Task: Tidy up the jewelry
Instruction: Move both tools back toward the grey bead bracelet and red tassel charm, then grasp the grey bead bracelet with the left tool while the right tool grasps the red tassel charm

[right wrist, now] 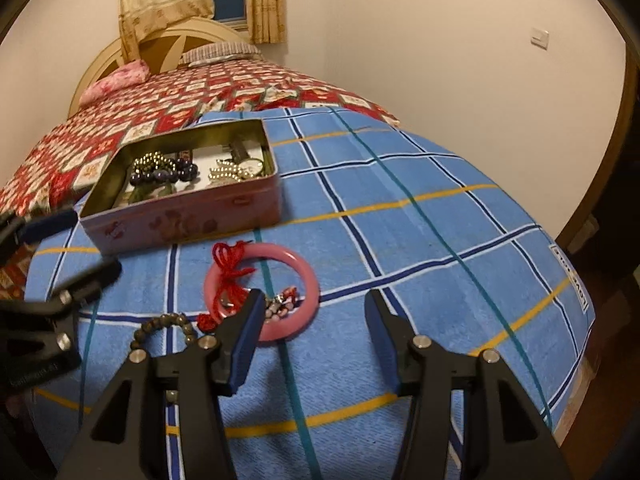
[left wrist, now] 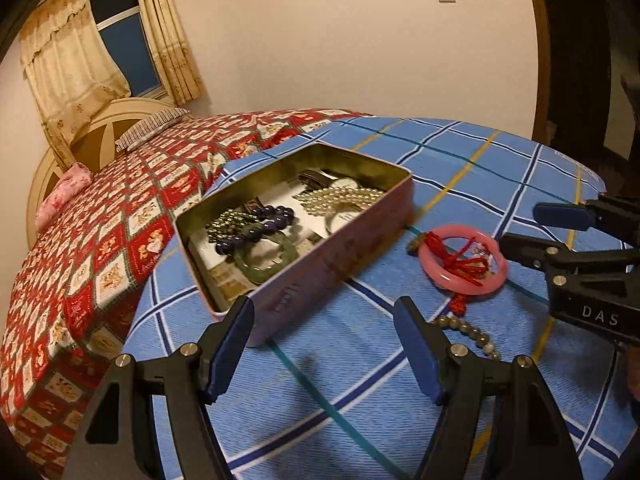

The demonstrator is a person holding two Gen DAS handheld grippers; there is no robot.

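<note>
Pink bangle [right wrist: 262, 292] on blanket, just ahead of open right claw [right wrist: 316, 312].

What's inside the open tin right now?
The tin holds a pearl strand, dark purple bead bracelet, green bangle, gold-coloured beads and a watch. The near wall and these pieces hide anything underneath.
</note>
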